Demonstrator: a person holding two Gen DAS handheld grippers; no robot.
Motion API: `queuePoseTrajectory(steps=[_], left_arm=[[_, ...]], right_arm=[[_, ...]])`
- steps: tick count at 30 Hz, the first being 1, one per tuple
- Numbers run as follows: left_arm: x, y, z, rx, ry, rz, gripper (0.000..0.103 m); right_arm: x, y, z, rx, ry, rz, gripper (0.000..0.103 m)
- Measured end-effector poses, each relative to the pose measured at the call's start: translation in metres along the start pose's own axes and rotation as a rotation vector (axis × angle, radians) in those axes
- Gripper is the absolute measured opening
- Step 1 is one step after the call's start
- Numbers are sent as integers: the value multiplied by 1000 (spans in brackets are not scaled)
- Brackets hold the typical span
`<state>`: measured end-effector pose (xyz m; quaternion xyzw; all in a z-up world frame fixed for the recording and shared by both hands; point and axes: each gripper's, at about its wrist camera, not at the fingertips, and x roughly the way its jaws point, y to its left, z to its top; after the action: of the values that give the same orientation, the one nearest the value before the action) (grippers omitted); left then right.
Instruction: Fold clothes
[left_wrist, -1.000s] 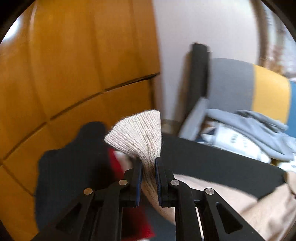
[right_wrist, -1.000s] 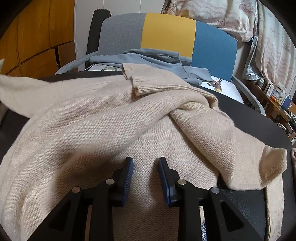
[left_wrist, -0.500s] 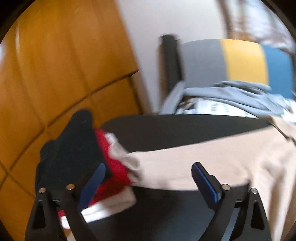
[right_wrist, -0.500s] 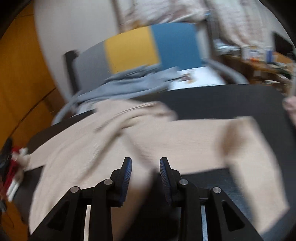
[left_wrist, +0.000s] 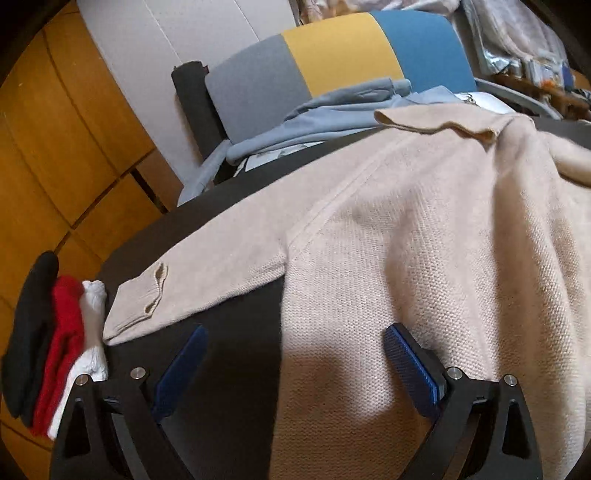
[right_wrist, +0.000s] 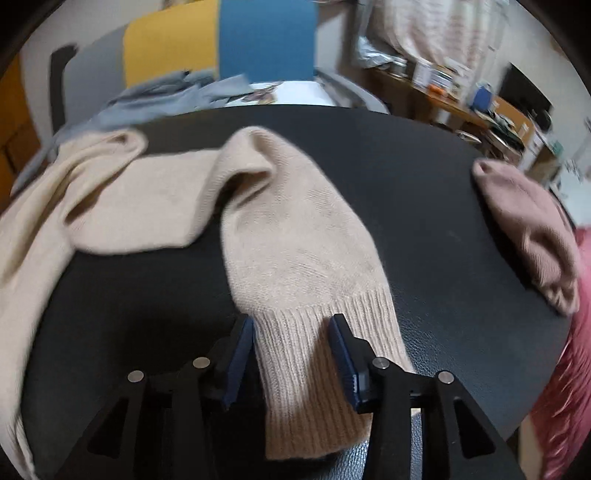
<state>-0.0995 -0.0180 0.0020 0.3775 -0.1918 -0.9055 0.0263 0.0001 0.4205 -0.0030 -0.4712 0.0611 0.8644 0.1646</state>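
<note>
Black table (left_wrist: 236, 206) fills lower frame in both views; behind it, upper centre, a chair (left_wrist: 332, 59) with back panels in grey, yellow and blue. Left side of left-wrist view: orange-brown wood panelling (left_wrist: 55, 147) with dark seams, meeting a plain white wall (left_wrist: 166, 33) at upper centre. Right-wrist view, upper right: cluttered wooden desk (right_wrist: 461, 107), blurred, and pale patterned curtain (right_wrist: 443, 33) above it.

Beige sweater (left_wrist: 424, 240) runs off the right frame edge, its hem hidden below; far shelf clutter (right_wrist: 461, 85) too blurred to identify.
</note>
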Motion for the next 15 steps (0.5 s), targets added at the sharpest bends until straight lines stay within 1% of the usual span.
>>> queuePoseTrajectory(steps=[1, 2, 3, 5, 8, 11, 15], left_arm=[[0, 0, -4, -4, 4, 2, 99], [-4, 0, -11, -7, 0, 1, 99], [-2, -1, -14, -12, -1, -1, 99], [1, -2, -15, -27, 4, -8, 99], [0, 0, -21, -64, 16, -30, 99], [0, 6, -25, -121, 39, -62, 100], [0, 14, -32, -201, 71, -106, 100]], right_arm=[[1, -3, 0, 17, -7, 5, 22], [0, -6, 2, 4, -4, -2, 9], [0, -9, 5, -6, -3, -9, 9], [-12, -26, 11, 12, -33, -6, 9], [-48, -70, 24, 65, -131, -64, 9], [-80, -115, 40, 132, -192, -108, 9], [-93, -162, 61, 207, -223, -164, 9]])
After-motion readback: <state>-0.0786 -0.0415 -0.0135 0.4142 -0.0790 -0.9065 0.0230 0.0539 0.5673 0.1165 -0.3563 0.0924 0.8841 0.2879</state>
